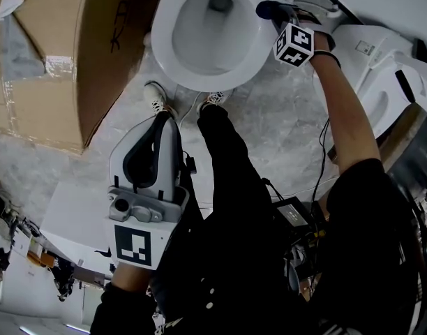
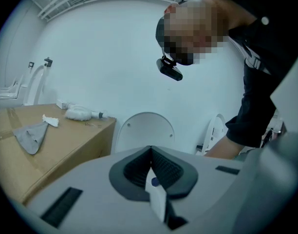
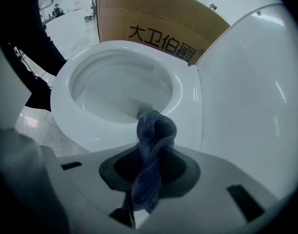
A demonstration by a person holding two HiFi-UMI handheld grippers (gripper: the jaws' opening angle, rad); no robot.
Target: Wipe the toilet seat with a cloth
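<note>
The white toilet seat (image 1: 168,61) rings the open bowl at the top of the head view. My right gripper (image 1: 278,14) is shut on a dark blue-grey cloth (image 1: 268,8) at the seat's right rear, close to the hinge. In the right gripper view the twisted cloth (image 3: 154,145) sticks out of the shut gripper (image 3: 149,167) just above the seat rim (image 3: 90,130), with the raised lid (image 3: 246,91) beside it. My left gripper (image 1: 162,117) is held back near the person's body, shut (image 2: 150,152) with nothing in it, away from the toilet.
A large cardboard box (image 1: 60,61) left of the toilet carries a grey rag (image 1: 18,47). More white toilets (image 1: 381,82) stand at the right. The person's legs and shoes (image 1: 158,96) stand in front of the bowl. A white box (image 1: 74,215) lies at lower left.
</note>
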